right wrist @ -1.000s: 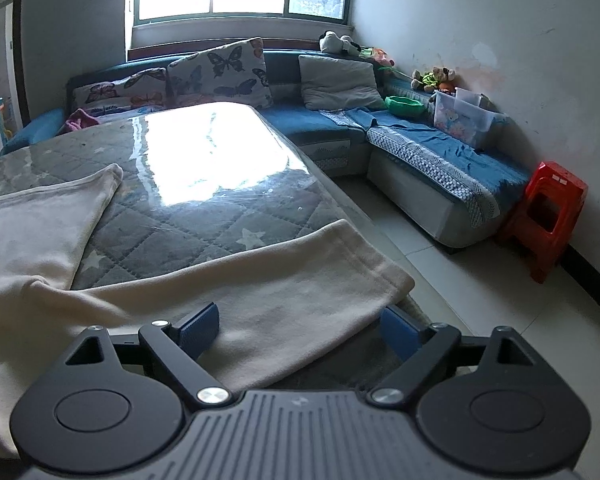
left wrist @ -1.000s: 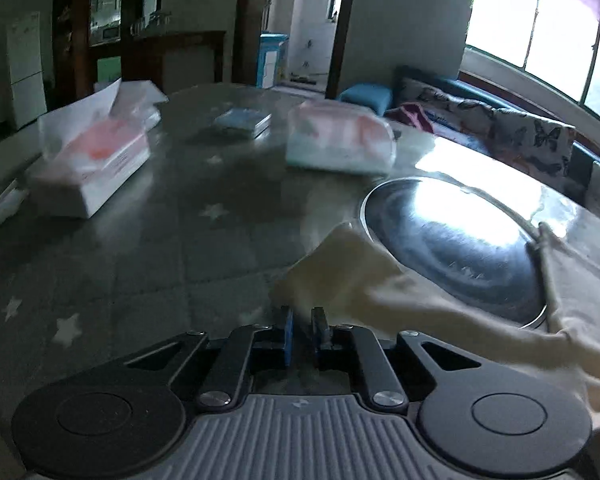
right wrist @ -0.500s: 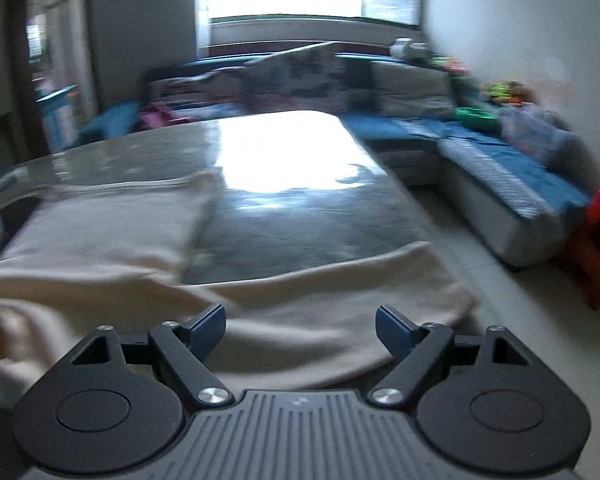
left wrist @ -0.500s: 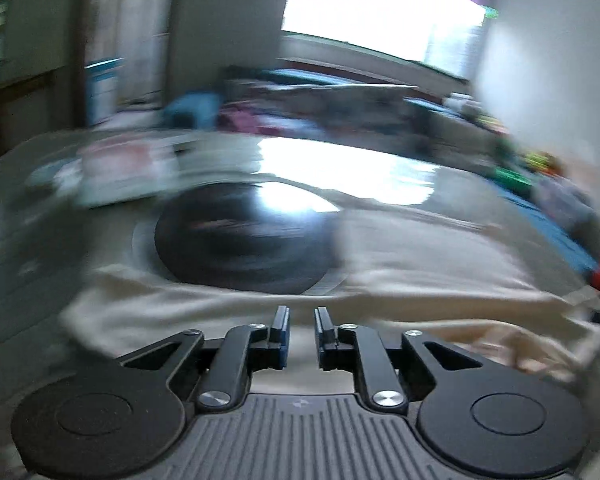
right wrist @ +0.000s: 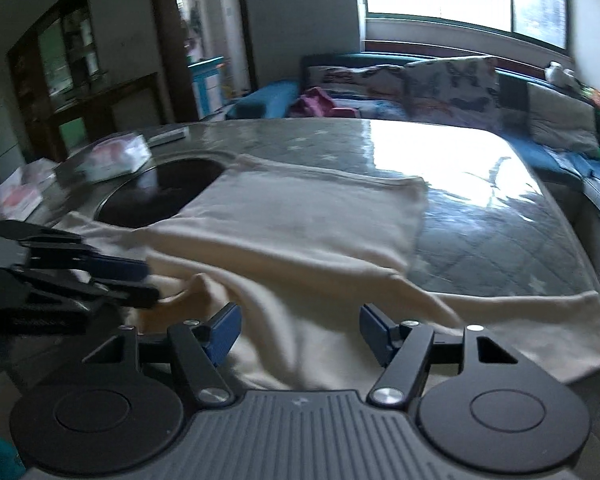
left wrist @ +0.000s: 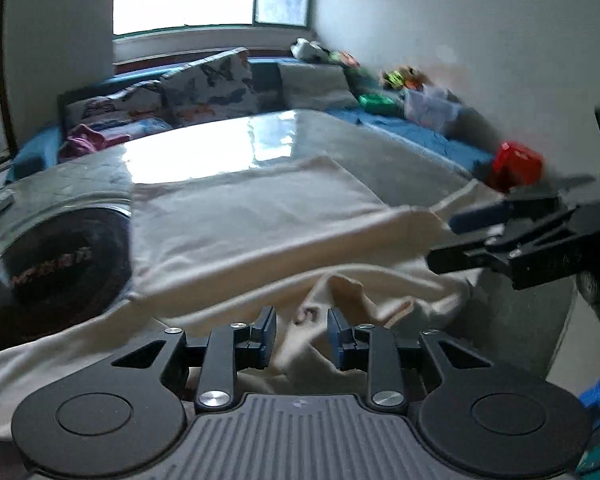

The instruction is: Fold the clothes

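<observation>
A cream garment (left wrist: 252, 216) lies spread on the quilted table, one part folded flat over the middle and a rumpled neck area at the near edge (left wrist: 352, 292). It also shows in the right wrist view (right wrist: 300, 216). My left gripper (left wrist: 302, 338) is partly open just above the rumpled part and holds nothing. It also shows at the left of the right wrist view (right wrist: 140, 280). My right gripper (right wrist: 298, 330) is open and empty over the near hem. It also shows at the right of the left wrist view (left wrist: 452, 244).
A round black hotplate (left wrist: 56, 268) is set in the table, partly under the garment. Tissue packs (right wrist: 116, 158) lie at the far left. A blue sofa with cushions (left wrist: 204, 84) runs behind the table. A red stool (left wrist: 516, 164) stands on the floor at right.
My left gripper swung from the table's left side to the garment's near edge and its jaws opened. My right gripper turned left toward the table's middle, still open.
</observation>
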Demonstrator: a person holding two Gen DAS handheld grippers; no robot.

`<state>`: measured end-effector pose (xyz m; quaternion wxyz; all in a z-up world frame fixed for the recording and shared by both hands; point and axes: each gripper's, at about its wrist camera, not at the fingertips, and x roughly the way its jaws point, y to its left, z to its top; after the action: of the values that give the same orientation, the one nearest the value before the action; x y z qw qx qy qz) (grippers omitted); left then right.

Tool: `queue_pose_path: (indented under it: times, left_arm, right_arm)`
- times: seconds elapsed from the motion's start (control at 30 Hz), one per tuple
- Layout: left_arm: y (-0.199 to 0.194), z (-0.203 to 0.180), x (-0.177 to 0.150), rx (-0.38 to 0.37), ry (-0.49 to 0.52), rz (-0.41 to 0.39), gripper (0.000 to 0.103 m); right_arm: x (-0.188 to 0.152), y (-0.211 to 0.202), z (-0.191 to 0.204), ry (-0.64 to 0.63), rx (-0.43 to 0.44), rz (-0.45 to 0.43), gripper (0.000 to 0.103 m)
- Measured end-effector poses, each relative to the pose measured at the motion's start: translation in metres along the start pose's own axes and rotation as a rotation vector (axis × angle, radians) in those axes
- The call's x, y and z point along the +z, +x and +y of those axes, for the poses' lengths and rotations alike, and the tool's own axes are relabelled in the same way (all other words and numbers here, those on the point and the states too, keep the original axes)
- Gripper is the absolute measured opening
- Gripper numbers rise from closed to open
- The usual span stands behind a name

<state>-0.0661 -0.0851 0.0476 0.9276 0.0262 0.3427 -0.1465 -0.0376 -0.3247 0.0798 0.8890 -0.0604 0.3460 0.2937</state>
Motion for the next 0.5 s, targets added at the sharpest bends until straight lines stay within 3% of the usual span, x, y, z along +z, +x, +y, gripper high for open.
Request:
queue_pose_path:
  times: [0.07,0.13,0.2,0.43,0.5]
  left_arm:
    - [0.004,-0.002,-0.004,0.008,0.017,0.015,0.029]
    - [0.005,-0.003,-0.006,0.002,0.033,0.018,0.014]
    - [0.005,-0.003,-0.008,0.009,0.037,0.016,0.005]
    - [-0.036,-0.006,-0.011,-0.051,0.045,-0.079,0.004]
    - [-0.043,-0.006,-0.017,-0.077,0.062,-0.070,0.004]
  right_arm:
    - [0.001,0.001,0.006,-0.019,0.013,0.003,0.066]
    - [0.002,0.003,0.011,-0.038,0.025,0.010,0.065]
    - [0.002,0.005,0.015,-0.055,0.034,0.017,0.063]
    - [0.009,-0.003,0.024,-0.107,0.070,0.002,0.058]
    - [0.012,-0.003,0.024,-0.108,0.068,-0.009,0.057]
